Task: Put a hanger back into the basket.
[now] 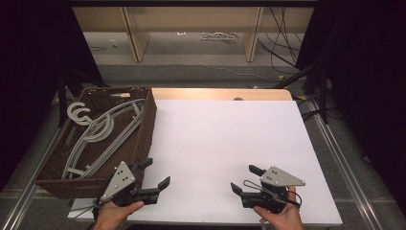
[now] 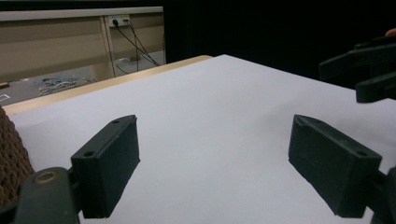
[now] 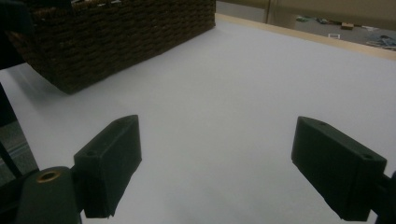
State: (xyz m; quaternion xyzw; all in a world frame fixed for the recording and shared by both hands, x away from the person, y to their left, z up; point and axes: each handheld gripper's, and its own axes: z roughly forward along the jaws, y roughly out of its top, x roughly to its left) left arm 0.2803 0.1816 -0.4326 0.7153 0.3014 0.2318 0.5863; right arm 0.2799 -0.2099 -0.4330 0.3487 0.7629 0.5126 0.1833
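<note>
A dark brown wicker basket (image 1: pixel 144 132) stands at the table's left side and holds several grey plastic hangers (image 1: pixel 98 132). My left gripper (image 1: pixel 156 172) is held open near the front edge, just right of the basket's near corner, with nothing between its jaws. My right gripper (image 1: pixel 245 178) is open too, low over the white board (image 1: pixel 230 139) at the front right, pointing left. In the left gripper view the open jaws (image 2: pixel 212 163) face bare white board, with the right gripper's black jaws at the upper right. The right gripper view looks past open jaws (image 3: pixel 219 163) toward the basket's woven wall (image 3: pixel 116 37).
The white board covers most of a wooden table (image 1: pixel 220 93). Beyond the table stand light wooden shelf legs (image 1: pixel 134 33) and loose black cables (image 1: pixel 282 43) on the floor. Metal rails (image 1: pixel 335 143) run along both sides.
</note>
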